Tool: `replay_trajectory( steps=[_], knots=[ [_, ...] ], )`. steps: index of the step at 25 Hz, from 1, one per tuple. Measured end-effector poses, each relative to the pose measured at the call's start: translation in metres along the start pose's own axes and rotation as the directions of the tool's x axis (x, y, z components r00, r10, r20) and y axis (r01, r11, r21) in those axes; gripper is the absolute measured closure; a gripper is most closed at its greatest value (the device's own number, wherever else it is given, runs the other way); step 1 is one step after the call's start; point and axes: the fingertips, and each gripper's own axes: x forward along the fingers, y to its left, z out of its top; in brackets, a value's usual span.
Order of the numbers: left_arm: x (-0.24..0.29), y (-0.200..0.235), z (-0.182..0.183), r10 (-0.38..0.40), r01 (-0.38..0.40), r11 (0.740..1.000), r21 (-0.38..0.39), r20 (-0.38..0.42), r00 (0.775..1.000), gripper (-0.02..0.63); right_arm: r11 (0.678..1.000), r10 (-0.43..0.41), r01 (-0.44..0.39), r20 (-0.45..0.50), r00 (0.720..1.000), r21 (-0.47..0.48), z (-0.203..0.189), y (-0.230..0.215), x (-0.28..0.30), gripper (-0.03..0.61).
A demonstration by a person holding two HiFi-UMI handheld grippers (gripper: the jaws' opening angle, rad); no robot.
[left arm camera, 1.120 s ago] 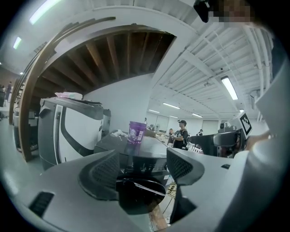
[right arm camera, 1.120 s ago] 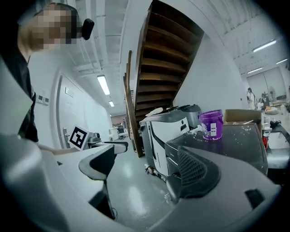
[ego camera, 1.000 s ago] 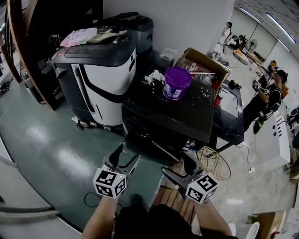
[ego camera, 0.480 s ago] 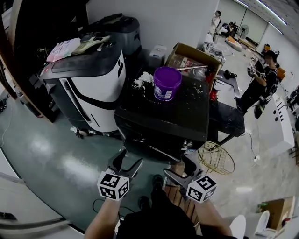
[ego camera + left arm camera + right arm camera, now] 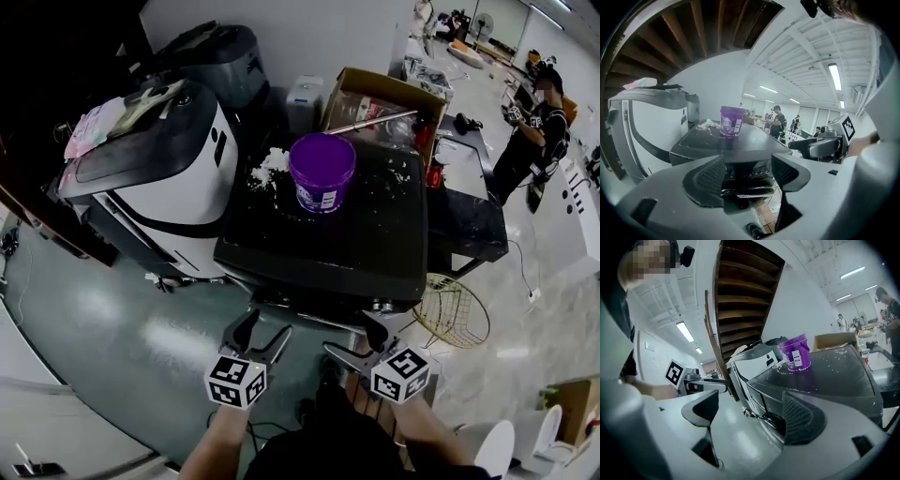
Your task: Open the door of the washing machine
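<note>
Fingers [image 5: 705, 180] spread wide, nothing in them, on my left gripper [image 5: 259, 330] and right gripper [image 5: 360, 337], both just short of the black washing machine [image 5: 319, 248], lined up for its front door, not touched yet.

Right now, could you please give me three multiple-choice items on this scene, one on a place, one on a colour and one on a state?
1. Where does the bucket stand?
A. on the floor
B. on the washing machine
C. in the box

2. What colour is the bucket?
A. purple
B. yellow
C. red

3. How is the left gripper?
A. shut on the bucket
B. shut on the box
C. open and empty

Answers: 1 B, it rests on the machine's black top. 2 A, its wall is purple in every view. 3 C, its jaws stand apart with nothing between them.
</note>
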Motion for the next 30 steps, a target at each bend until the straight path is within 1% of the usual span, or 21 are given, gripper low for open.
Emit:
replay_trajectory(
  steps=[5, 8, 10, 13, 16, 19, 22, 25, 30],
  knots=[
    [0.043, 0.006, -0.007, -0.014, 0.014, 1.0, -0.002, -0.047, 0.999, 0.291, 0.999, 0.031, -0.03, -0.032, 0.999, 0.03, -0.012, -0.026, 0.024, 0.15],
    [0.054, 0.006, -0.005, -0.021, 0.021, 1.0, -0.002, -0.041, 0.999, 0.296, 0.999, 0.038, -0.037, -0.05, 0.998, 0.021, -0.015, -0.034, 0.034, 0.16],
    [0.054, 0.008, -0.008, -0.028, 0.028, 1.0, -0.009, -0.045, 0.999, 0.299, 0.999, 0.028, -0.027, -0.052, 0.998, 0.022, -0.015, -0.032, 0.036, 0.166],
    [0.043, 0.006, -0.016, -0.05, 0.049, 0.998, -0.025, -0.05, 0.998, 0.305, 1.0, -0.007, 0.008, -0.046, 0.999, 0.028, -0.017, -0.023, 0.03, 0.182],
    [0.025, 0.005, -0.025, -0.083, 0.083, 0.996, -0.014, -0.047, 0.995, 0.31, 0.998, -0.06, 0.061, -0.034, 0.998, 0.03, -0.023, -0.009, 0.019, 0.198],
    [0.011, 0.005, -0.041, -0.113, 0.113, 0.994, 0.006, -0.064, 0.992, 0.316, 0.991, -0.121, 0.122, -0.019, 0.992, 0.06, -0.037, 0.005, 0.009, 0.21],
    [0.007, 0.004, -0.056, -0.131, 0.132, 0.991, 0.005, -0.085, 0.988, 0.318, 0.984, -0.152, 0.155, -0.038, 0.988, 0.087, -0.057, 0.009, 0.002, 0.221],
    [0.011, -0.001, -0.067, -0.145, 0.147, 0.989, 0.021, -0.099, 0.984, 0.318, 0.98, -0.173, 0.179, -0.066, 0.983, 0.085, -0.076, 0.001, -0.001, 0.23],
    [0.037, -0.004, -0.082, -0.154, 0.159, 0.987, 0.028, -0.133, 0.979, 0.318, 0.971, -0.22, 0.228, -0.108, 0.969, 0.072, -0.102, -0.039, 0.005, 0.241]
  ],
)
